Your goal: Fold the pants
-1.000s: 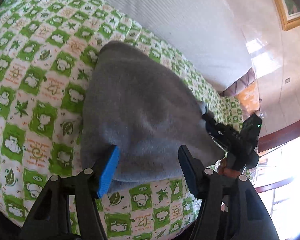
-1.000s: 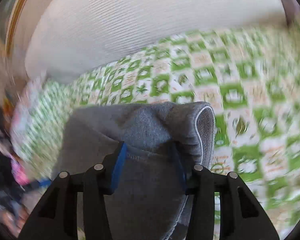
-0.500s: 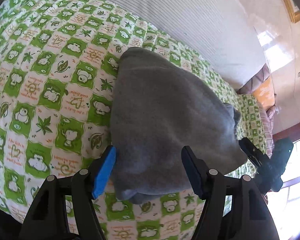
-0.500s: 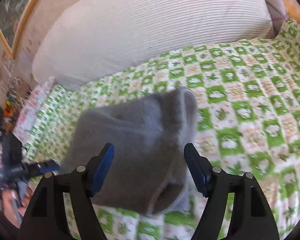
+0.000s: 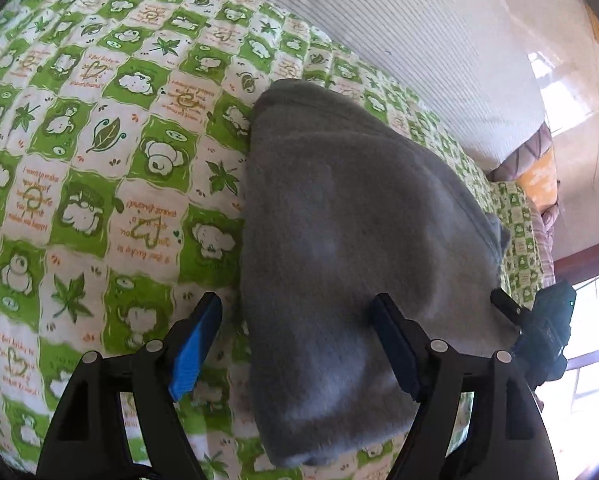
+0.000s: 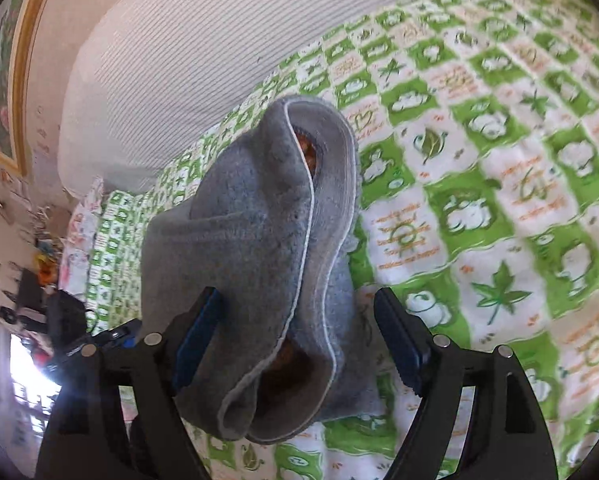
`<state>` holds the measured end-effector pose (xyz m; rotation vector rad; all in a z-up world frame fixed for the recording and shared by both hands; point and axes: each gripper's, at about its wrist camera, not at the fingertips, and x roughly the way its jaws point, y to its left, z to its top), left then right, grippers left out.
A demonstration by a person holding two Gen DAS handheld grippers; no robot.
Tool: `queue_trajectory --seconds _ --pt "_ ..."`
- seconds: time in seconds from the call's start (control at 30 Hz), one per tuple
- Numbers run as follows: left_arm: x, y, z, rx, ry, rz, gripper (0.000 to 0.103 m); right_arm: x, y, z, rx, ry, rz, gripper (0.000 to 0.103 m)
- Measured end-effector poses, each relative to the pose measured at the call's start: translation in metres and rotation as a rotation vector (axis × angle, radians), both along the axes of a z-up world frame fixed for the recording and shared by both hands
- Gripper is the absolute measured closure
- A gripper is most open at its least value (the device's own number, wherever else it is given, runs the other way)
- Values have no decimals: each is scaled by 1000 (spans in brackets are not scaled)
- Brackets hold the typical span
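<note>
a: where are the pants [image 5: 339, 248]?

b: folded grey bundle on the green-checked bedspread [image 5: 99, 160], centre of both frames. my left hand-held gripper [image 5: 299, 344] has just been opening, jaws apart, pads off the cloth.

a: and the right view?

b: only it shows the hemmed openings. right hand-held gripper [image 6: 299, 336] has just been opening too, holding nothing. white pillow [image 6: 203, 40] upper left.

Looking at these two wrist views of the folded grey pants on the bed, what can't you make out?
- Left wrist view: the pants' openings, turned away from the camera.
- Right wrist view: what the orange patch inside the pants is, shadowed by fabric.
- Both views: the pants' underside and inner folds, covered by the top layer.
- Right wrist view: the clutter at left, too small.
</note>
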<state>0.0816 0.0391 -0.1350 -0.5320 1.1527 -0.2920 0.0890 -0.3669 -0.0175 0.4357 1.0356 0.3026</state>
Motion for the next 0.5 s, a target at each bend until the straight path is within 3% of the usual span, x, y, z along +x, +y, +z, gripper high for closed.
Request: queue_trajectory --seconds 0.27,0.4,0.47,0.5 --pt "5 0 -20 -90 47 34 22 2 8 -9 35 18 29 23" --pt "3 0 -24 -118 43 51 22 0 20 -8 -20 -2 58 22" --pt "2 -3 -22 -106 31 51 26 1 20 -9 -22 -6 59 22" --pt "1 -5 -20 -108 23 46 33 0 20 -9 -19 -6 58 23"
